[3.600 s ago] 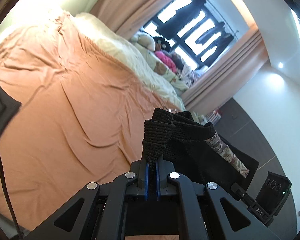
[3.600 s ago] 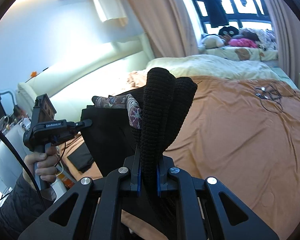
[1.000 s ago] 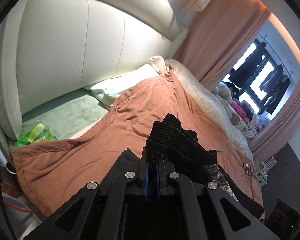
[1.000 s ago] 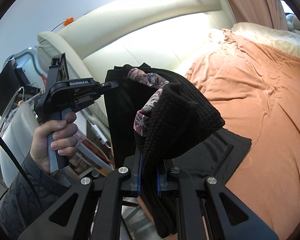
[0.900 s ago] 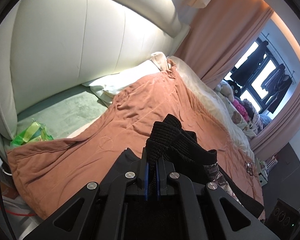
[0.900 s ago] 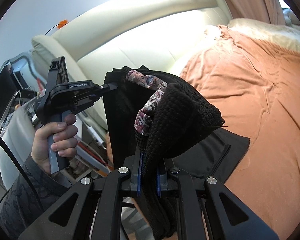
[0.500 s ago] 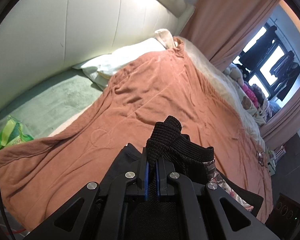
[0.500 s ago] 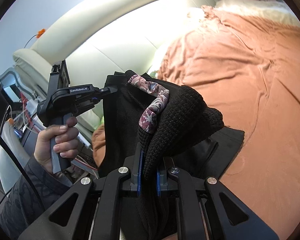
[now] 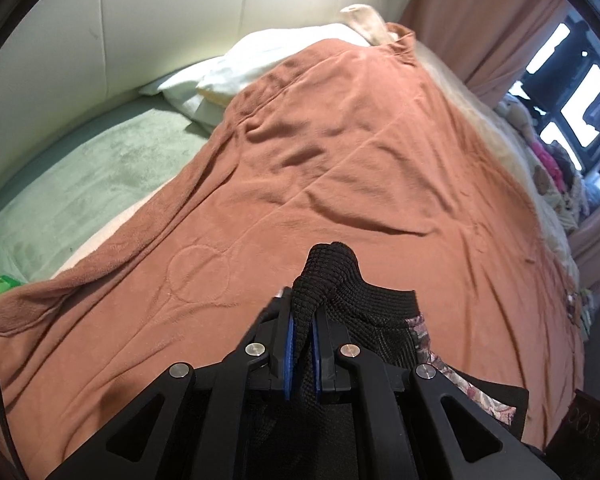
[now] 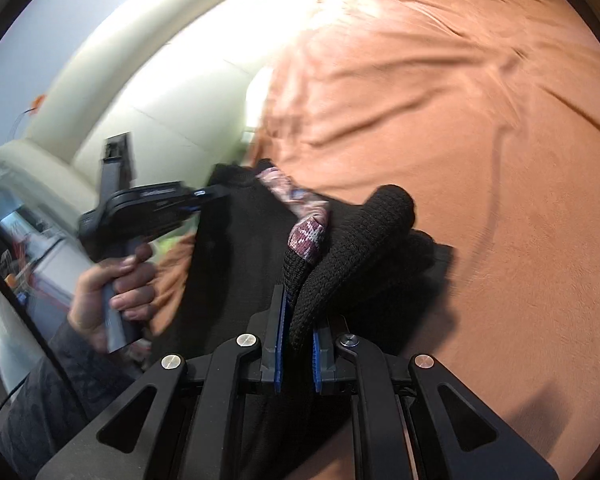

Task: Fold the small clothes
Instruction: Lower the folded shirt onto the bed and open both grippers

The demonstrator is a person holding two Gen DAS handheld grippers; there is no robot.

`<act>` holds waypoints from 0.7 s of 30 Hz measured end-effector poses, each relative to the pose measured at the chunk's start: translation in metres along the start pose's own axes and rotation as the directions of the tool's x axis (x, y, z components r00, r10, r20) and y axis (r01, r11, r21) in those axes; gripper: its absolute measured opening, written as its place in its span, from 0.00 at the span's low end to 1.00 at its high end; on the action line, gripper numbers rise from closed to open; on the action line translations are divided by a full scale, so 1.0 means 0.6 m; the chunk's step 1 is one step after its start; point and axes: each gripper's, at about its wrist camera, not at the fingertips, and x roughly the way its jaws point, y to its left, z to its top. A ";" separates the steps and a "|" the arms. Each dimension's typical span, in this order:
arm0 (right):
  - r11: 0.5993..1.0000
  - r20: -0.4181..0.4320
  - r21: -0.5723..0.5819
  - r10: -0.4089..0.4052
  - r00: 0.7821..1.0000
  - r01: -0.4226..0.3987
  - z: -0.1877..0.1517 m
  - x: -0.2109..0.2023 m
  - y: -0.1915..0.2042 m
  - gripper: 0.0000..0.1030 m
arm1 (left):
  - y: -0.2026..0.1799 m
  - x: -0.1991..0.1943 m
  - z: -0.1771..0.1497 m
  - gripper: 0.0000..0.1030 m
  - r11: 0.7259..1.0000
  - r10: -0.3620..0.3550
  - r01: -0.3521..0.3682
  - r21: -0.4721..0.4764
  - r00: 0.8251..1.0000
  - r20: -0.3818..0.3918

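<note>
Black knit garment [image 10: 236, 248] pinched in left gripper [image 9: 302, 338] and right gripper [image 10: 296, 344] above orange blanket [image 9: 360, 152] — unfolded, likely early.

Since 3.6 seconds ago both views have swung from the window toward the cream headboard [image 9: 112, 28] at 11 o'clock and tipped down onto the orange blanket [image 9: 340, 152], bringing the black garment [image 10: 236, 264] lower, its dark edge now over the blanket at 3 o'clock.
</note>
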 end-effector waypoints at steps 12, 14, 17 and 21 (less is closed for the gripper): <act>0.988 0.040 0.088 -0.129 0.991 0.125 -0.017 -0.039 -0.017 0.56 | 0.034 -0.025 -0.042 0.35 0.994 0.107 -0.107 0.004 0.994 -0.020; 0.987 0.080 0.067 -0.149 0.986 0.144 -0.019 -0.054 -0.001 0.56 | 0.037 -0.040 -0.048 0.35 0.993 0.121 -0.121 0.018 0.993 -0.009; 0.994 0.121 0.039 -0.111 0.986 0.107 -0.020 -0.062 0.017 0.56 | 0.041 -0.060 -0.054 0.35 0.991 0.129 -0.129 0.028 0.992 0.015; 0.994 0.081 -0.022 -0.104 0.991 0.106 -0.014 -0.032 0.046 0.54 | 0.033 -0.055 -0.054 0.35 0.996 0.078 -0.078 0.037 0.997 -0.003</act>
